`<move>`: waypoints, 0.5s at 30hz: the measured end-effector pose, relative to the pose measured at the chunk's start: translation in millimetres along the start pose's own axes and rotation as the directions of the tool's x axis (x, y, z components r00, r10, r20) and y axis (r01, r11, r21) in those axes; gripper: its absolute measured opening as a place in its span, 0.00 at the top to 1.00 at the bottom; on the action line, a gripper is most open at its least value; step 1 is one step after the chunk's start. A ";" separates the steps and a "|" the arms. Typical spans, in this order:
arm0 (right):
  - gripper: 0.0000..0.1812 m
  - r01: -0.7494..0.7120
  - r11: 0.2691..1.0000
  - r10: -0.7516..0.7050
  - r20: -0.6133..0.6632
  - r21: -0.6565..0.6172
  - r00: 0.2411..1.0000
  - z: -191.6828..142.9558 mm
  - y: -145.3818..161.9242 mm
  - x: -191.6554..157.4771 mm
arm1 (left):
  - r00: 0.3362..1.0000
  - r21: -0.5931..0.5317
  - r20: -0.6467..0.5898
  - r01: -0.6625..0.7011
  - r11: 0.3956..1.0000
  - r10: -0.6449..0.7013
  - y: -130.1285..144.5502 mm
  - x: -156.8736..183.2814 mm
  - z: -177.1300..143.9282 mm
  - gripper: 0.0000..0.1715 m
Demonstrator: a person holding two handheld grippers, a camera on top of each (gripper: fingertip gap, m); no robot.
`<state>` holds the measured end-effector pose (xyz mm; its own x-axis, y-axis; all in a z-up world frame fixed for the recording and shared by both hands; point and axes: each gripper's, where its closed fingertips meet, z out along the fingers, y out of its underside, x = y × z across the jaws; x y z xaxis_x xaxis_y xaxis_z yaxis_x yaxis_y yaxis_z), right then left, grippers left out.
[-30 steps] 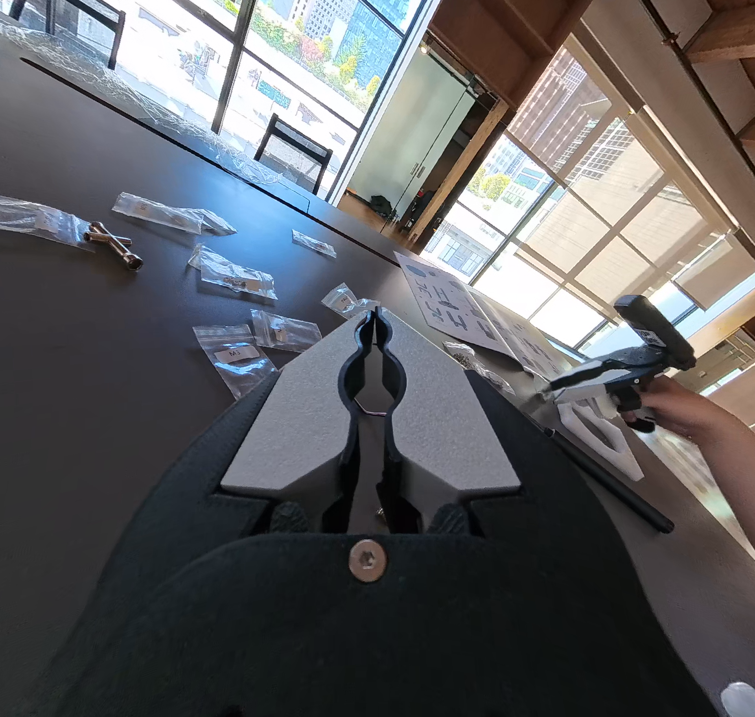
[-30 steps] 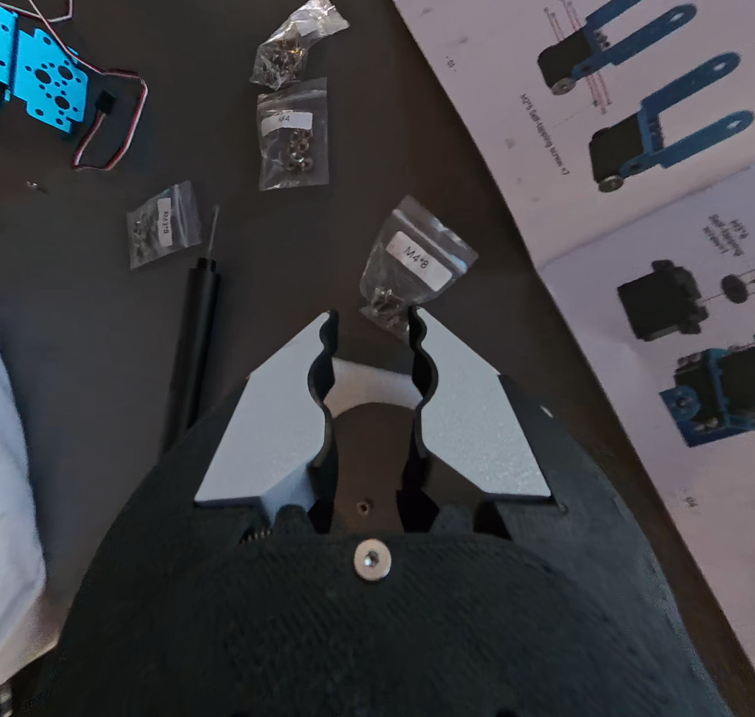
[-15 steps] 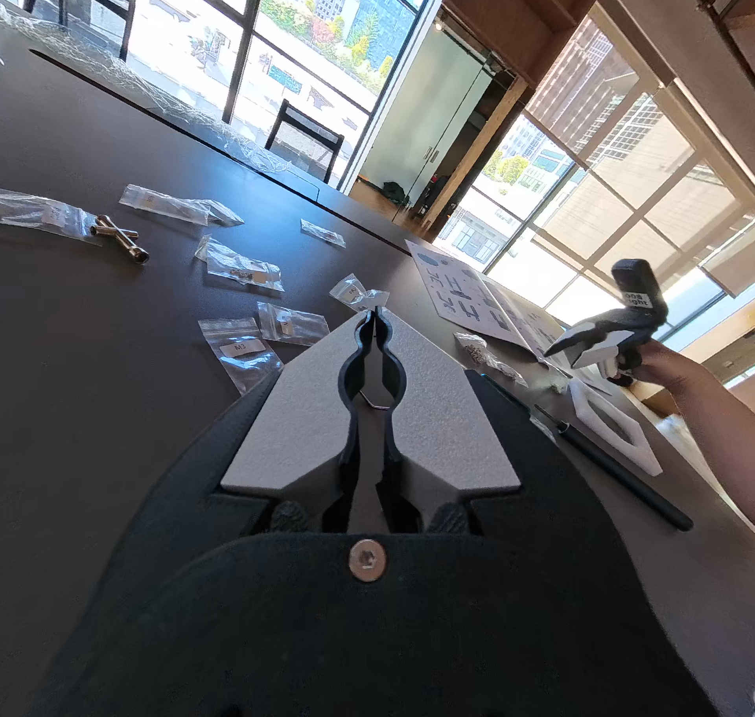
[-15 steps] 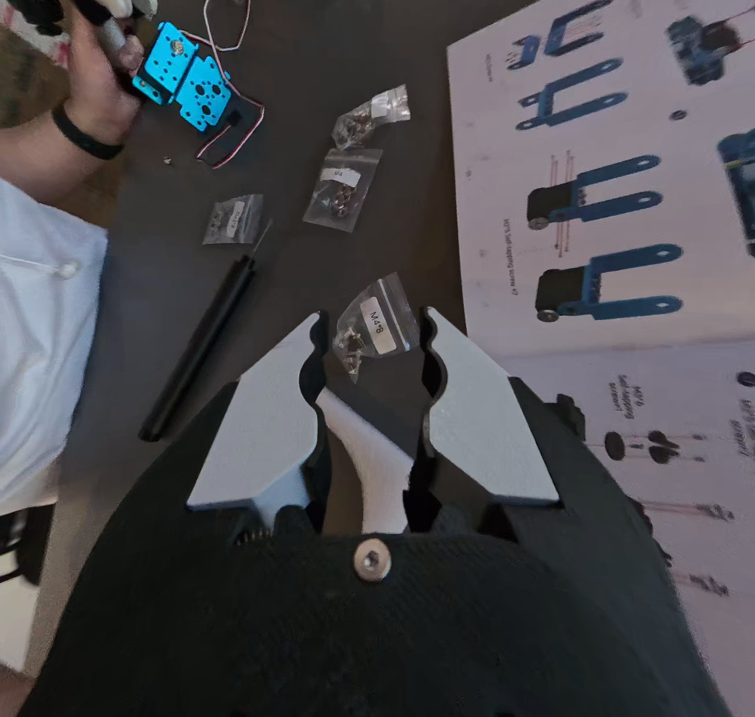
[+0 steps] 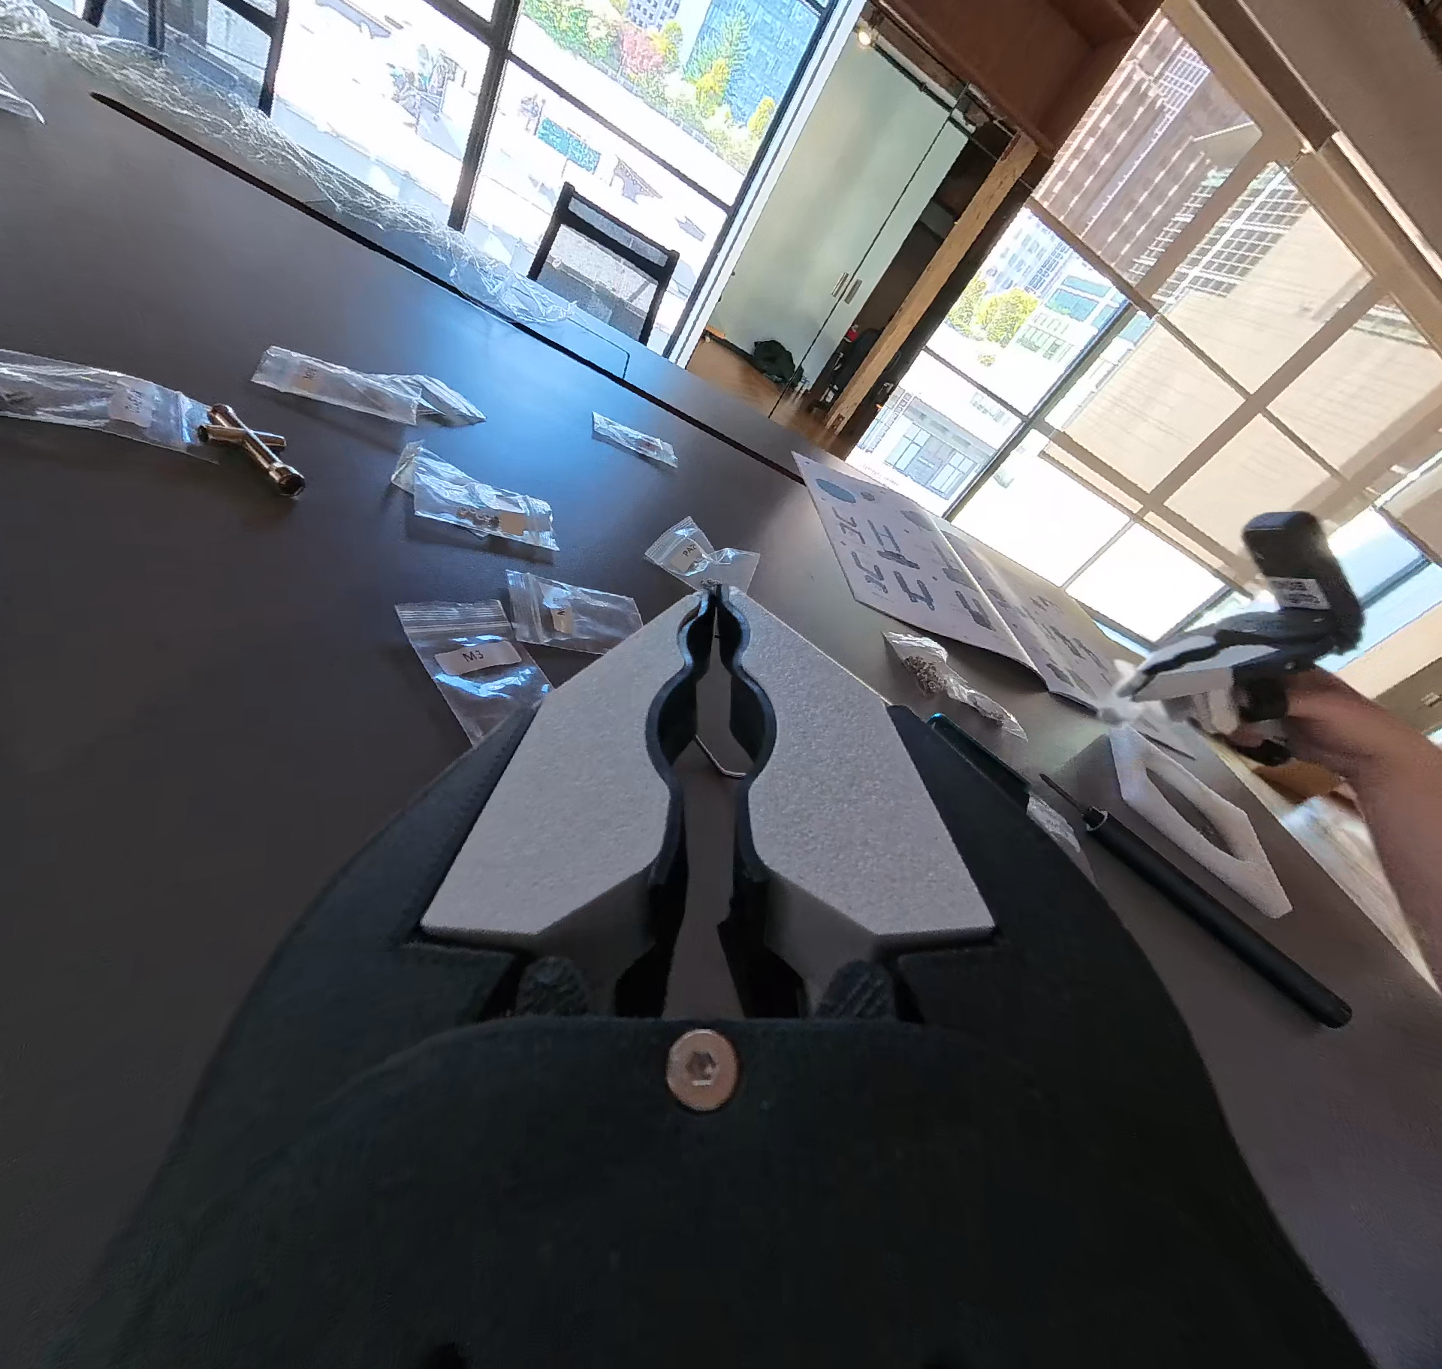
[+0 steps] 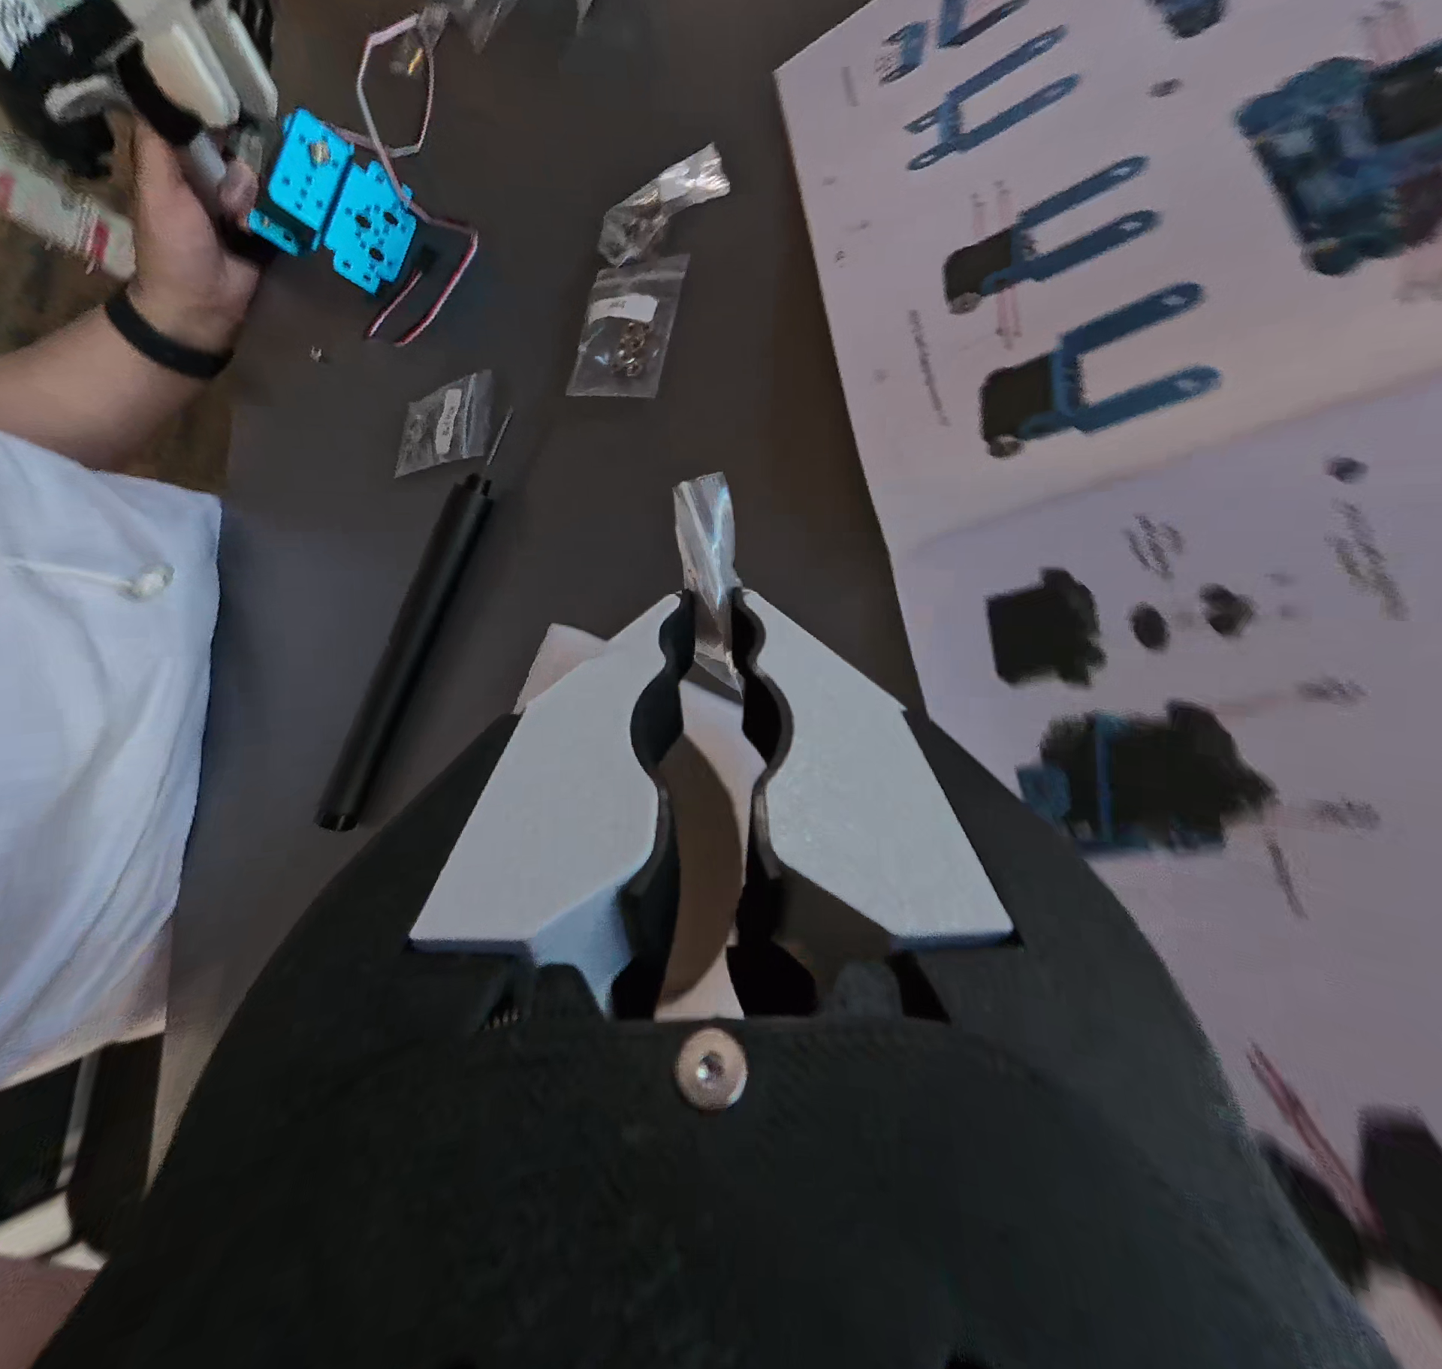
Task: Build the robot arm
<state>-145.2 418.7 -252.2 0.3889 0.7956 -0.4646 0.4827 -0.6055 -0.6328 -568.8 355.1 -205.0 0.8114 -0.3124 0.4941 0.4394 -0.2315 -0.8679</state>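
Ok, right gripper (image 6: 712, 600) tips pinch a clear bag (image 6: 706, 551), lifted off the dark desk (image 6: 562, 489), w/ black screwdriver (image 6: 406, 653) to one side and instruction sheet (image 6: 1092, 317) to the other. Left gripper (image 5: 714, 606) tips pressed together on a thin wire (image 5: 722, 756), bags (image 5: 476, 668) nearby. Blue servo bracket (image 6: 335, 212) sits by left hand (image 6: 187, 255).

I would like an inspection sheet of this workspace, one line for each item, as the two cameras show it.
Surface: dark table.
Held things: clear bag in right gripper; thin bent metal rod in left gripper.
Clutter: small screw bags, cross wrench, black screwdriver, instruction sheet, white foam piece, blue bracket.
Grippers: both shut on what they hold.
Cables: thin wires from the blue bracket.
Surroundings: large windows, chair.
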 end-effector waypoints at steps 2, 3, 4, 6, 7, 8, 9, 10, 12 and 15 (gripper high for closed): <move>0.96 -0.035 0.998 0.039 -0.073 0.057 0.997 -28.7 2.0 9.3 | 1.000 -0.009 0.003 0.000 1.000 0.000 1.3 -0.4 0.9 1.00; 0.96 -0.051 0.996 0.060 -0.126 0.074 0.990 -45.5 5.2 19.1 | 1.000 -0.013 0.004 0.000 1.000 0.000 1.8 -0.5 1.4 1.00; 0.96 -0.074 0.994 0.088 -0.191 0.078 0.978 -62.7 10.3 32.5 | 1.000 -0.017 0.004 0.000 1.000 0.000 2.3 -0.5 1.8 1.00; 0.96 -0.149 0.988 0.156 -0.225 0.048 0.962 -90.9 22.9 47.7 | 1.000 -0.022 -0.009 0.001 1.000 -0.001 2.9 1.0 2.1 1.00; 0.96 -0.184 0.981 0.191 -0.232 0.053 0.954 -102.3 26.2 53.7 | 1.000 -0.018 -0.012 0.002 1.000 -0.002 2.4 1.3 1.7 1.00; 0.96 -0.215 0.973 0.230 -0.238 0.089 0.943 -112.0 26.0 59.6 | 1.000 -0.012 -0.012 0.002 1.000 -0.002 1.6 1.2 1.2 1.00; 0.96 -0.249 0.960 0.273 -0.230 0.129 0.934 -119.5 26.0 62.9 | 1.000 -0.009 -0.011 0.001 1.000 -0.001 1.1 1.1 0.8 1.00; 0.97 -0.278 0.948 0.308 -0.215 0.157 0.927 -125.2 27.9 64.7 | 1.000 -0.010 -0.011 0.000 1.000 0.000 1.2 1.3 0.9 1.00; 0.97 -0.300 0.937 0.334 -0.207 0.178 0.920 -132.3 35.8 70.2 | 1.000 -0.022 -0.005 -0.005 1.000 0.004 2.9 0.9 2.1 0.99; 0.97 -0.370 0.920 0.390 -0.246 0.126 0.887 -140.3 51.8 84.8 | 1.000 -0.052 0.003 -0.019 0.998 0.019 7.0 1.2 5.2 0.98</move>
<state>22.9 451.7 -237.5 0.7262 0.4641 -0.5071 0.2017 -0.8491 -0.4882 -562.7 357.9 -210.7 0.8206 -0.3142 0.4774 0.4035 -0.2731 -0.8733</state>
